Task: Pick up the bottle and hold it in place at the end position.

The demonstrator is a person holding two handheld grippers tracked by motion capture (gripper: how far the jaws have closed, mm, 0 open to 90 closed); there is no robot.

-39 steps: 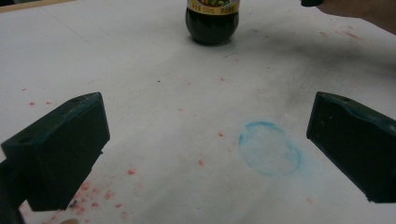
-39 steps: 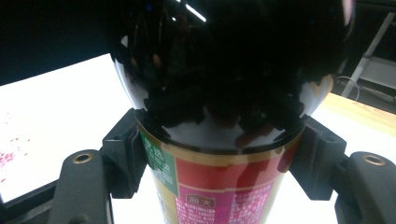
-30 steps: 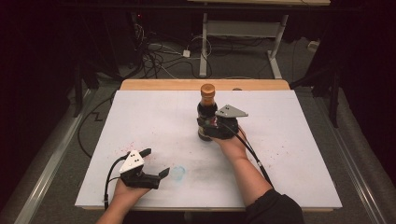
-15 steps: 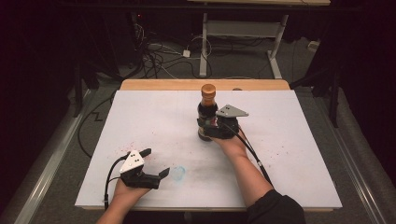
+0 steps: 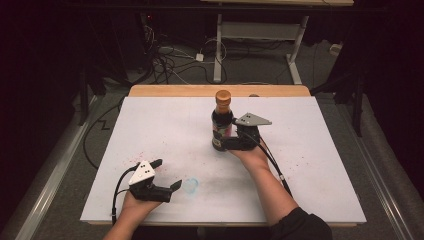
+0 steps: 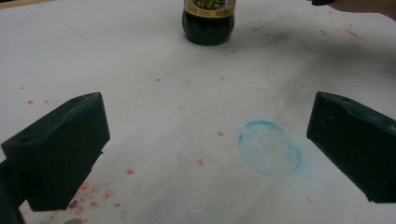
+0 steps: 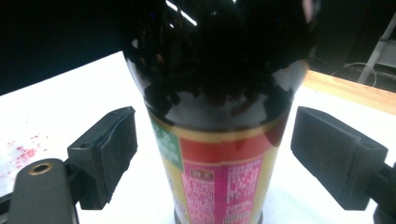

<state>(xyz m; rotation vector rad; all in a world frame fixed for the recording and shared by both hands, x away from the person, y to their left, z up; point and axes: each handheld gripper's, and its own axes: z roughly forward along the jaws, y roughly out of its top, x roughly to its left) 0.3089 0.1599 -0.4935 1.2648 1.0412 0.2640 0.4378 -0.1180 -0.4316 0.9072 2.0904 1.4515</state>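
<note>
Left gripper (image 5: 167, 174) rests on near-left part of white table (image 5: 150, 120), fingers wide apart, nothing between them; faint blue ring stain (image 5: 190, 185) just right of it. Dark sauce bottle (image 5: 221, 121) with orange cap (image 5: 223, 96) stands upright near table centre, toward far edge. Right gripper (image 5: 223, 143) sits at bottle's base; fingers have just been opening, now apart either side of bottle, small gaps visible, pads off label.

Both tongs are black, each topped by a grey three-cornered plate with dark screws and trailing a black cable; thick black pads (image 7: 114, 149); dark right sleeve (image 5: 300, 227).
</note>
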